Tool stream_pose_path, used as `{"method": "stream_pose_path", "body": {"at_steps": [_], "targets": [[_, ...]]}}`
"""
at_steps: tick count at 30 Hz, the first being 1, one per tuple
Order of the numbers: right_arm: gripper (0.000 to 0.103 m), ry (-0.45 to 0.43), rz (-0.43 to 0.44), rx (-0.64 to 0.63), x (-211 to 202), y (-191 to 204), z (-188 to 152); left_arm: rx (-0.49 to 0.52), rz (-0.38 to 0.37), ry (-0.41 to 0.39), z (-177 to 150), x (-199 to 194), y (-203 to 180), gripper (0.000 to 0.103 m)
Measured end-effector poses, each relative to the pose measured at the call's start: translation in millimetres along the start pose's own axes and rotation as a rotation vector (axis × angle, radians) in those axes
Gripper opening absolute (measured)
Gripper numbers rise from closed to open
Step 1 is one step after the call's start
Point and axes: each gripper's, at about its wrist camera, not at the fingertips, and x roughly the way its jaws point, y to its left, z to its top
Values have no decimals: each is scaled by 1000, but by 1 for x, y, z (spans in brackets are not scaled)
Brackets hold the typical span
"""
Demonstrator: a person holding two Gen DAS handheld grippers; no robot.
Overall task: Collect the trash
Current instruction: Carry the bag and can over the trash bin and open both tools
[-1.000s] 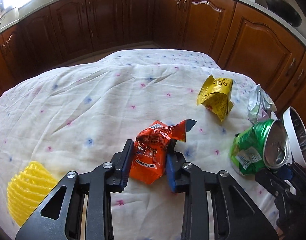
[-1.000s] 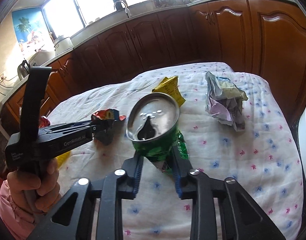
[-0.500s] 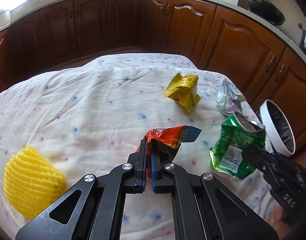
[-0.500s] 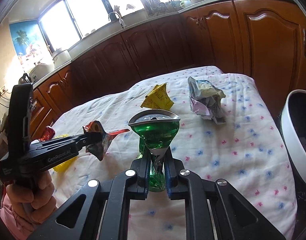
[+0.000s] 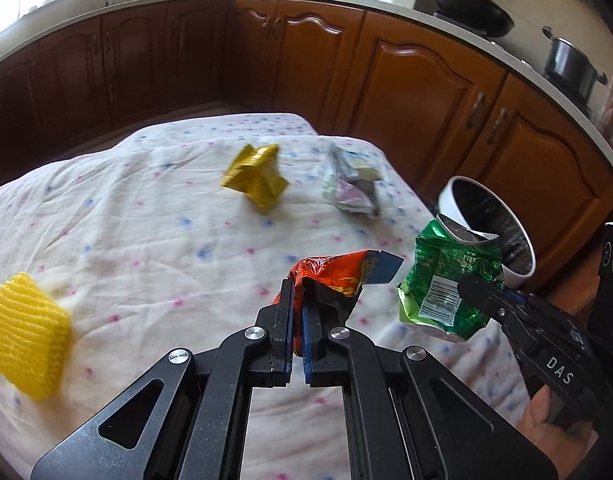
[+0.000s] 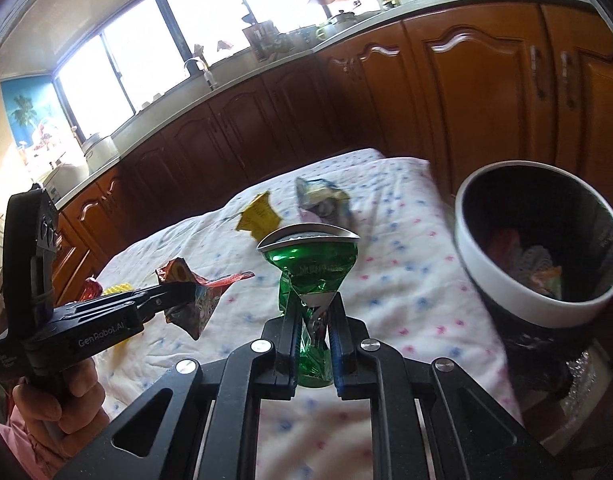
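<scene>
Two hand-held grippers are each carrying a piece of rubbish above a table covered in a white cloth (image 5: 146, 240) dotted with pink and blue. The left gripper (image 5: 297, 320) has its jaws pressed nearly together on a crumpled orange snack wrapper (image 5: 334, 276), which hangs clear of the cloth. The right gripper (image 6: 315, 344) has its jaws squeezed onto the lower part of a crushed green drinks can (image 6: 310, 272), its silver top facing upward. Just beyond the table's right edge stands a white-rimmed bin (image 6: 486, 272) with a dark inside, and some rubbish already lies in it. The can is near the bin's rim but not yet over the opening; the wrapper is further back, to the left of the can. The step in hand appears to be the carry toward the bin. The next move likely calls for bringing the can over the bin's mouth and opening the jaws, then doing the same with the wrapper, without the two grippers colliding. Left on the cloth are a yellow wrapper (image 5: 258, 180), a silvery crumpled packet (image 5: 352, 188) and a yellow foam net (image 5: 24, 332), so more collecting remains.
</scene>
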Motion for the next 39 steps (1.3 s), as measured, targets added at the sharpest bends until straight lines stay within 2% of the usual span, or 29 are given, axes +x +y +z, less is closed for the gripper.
{"method": "stream_pose_path", "body": {"at_steps": [14,29,39], "targets": [[12,-76,-98,76,-51,-58,1,134,-91,11,1,4,-87,2],[12,-123,-174,123,-73,-106,15,214,-130,10,17,15,-142,2],[12,-113,-226,125,-74,-134,34,260,-134,-8,39,32,-178,2]]}}
